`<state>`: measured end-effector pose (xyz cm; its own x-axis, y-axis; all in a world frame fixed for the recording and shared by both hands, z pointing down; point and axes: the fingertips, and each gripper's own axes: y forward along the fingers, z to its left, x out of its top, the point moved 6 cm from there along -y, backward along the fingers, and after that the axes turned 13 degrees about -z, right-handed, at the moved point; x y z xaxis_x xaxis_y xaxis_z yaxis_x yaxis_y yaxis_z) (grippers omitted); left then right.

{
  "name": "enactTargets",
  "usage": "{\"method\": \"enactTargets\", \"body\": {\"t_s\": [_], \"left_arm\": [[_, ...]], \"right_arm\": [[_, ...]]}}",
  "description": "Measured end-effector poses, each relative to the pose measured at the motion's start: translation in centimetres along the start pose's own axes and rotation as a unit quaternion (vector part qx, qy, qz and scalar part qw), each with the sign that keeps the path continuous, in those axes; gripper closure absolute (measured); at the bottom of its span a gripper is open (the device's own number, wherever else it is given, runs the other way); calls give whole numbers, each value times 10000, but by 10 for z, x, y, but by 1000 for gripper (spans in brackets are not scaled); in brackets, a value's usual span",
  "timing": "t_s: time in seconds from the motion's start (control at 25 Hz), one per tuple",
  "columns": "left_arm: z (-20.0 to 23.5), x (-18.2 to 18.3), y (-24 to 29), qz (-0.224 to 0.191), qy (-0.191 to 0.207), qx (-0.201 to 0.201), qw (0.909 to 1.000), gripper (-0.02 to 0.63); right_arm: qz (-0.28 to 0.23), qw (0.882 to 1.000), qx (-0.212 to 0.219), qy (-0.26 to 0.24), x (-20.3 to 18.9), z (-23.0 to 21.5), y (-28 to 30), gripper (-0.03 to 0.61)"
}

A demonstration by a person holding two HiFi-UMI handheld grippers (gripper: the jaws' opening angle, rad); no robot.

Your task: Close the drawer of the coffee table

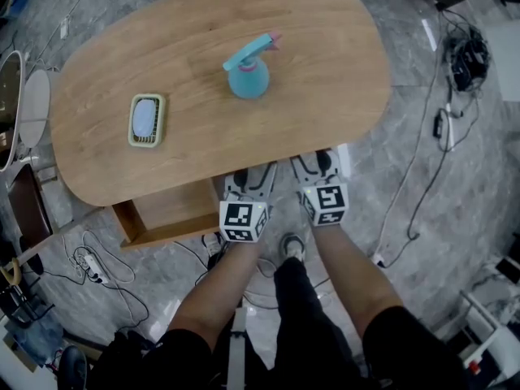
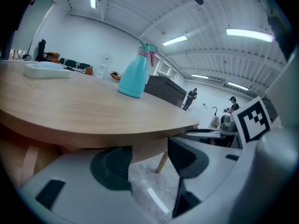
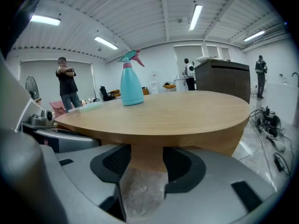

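The oval wooden coffee table [image 1: 325, 71] fills the head view. Its drawer [image 1: 166, 216] stands pulled out from under the near left edge, to the left of both grippers. My left gripper [image 1: 249, 180] is at the table's near edge, just right of the drawer, open with nothing between its fingers. My right gripper [image 1: 317, 166] is beside it at the same edge, also open and empty. In the left gripper view, the left gripper [image 2: 149, 164] faces the table edge [image 2: 140, 135]. The right gripper [image 3: 147, 164] likewise looks at the table rim [image 3: 187, 141].
A teal spray bottle [image 1: 248, 73] and a small green-rimmed dish [image 1: 147, 120] stand on the tabletop. Cables and a power strip [image 1: 89, 266] lie on the floor at the left, more cables [image 1: 455, 63] at the right. The person's legs and a shoe [image 1: 292, 246] are below the grippers.
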<state>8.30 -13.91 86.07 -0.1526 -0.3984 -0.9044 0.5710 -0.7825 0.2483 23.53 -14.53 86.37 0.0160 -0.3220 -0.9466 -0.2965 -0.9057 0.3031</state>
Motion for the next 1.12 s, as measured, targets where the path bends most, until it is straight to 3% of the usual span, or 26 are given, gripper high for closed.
{"method": "enactTargets", "body": {"t_s": [0.28, 0.56, 0.76, 1.12], "left_arm": [[3, -3, 6, -105, -122, -27, 9999, 413], [-4, -4, 2, -149, -29, -209, 9997, 403], [-23, -17, -16, 98, -97, -283, 9995, 397], [-47, -2, -58, 157, -3, 69, 9999, 394]], "right_arm": [[-227, 9997, -78, -81, -2, -3, 3, 368], [-63, 9998, 135, -111, 6, 5, -1, 368], [56, 10000, 36, -54, 4, 1, -33, 367], [-164, 9998, 42, 60, 38, 8, -95, 368]]}}
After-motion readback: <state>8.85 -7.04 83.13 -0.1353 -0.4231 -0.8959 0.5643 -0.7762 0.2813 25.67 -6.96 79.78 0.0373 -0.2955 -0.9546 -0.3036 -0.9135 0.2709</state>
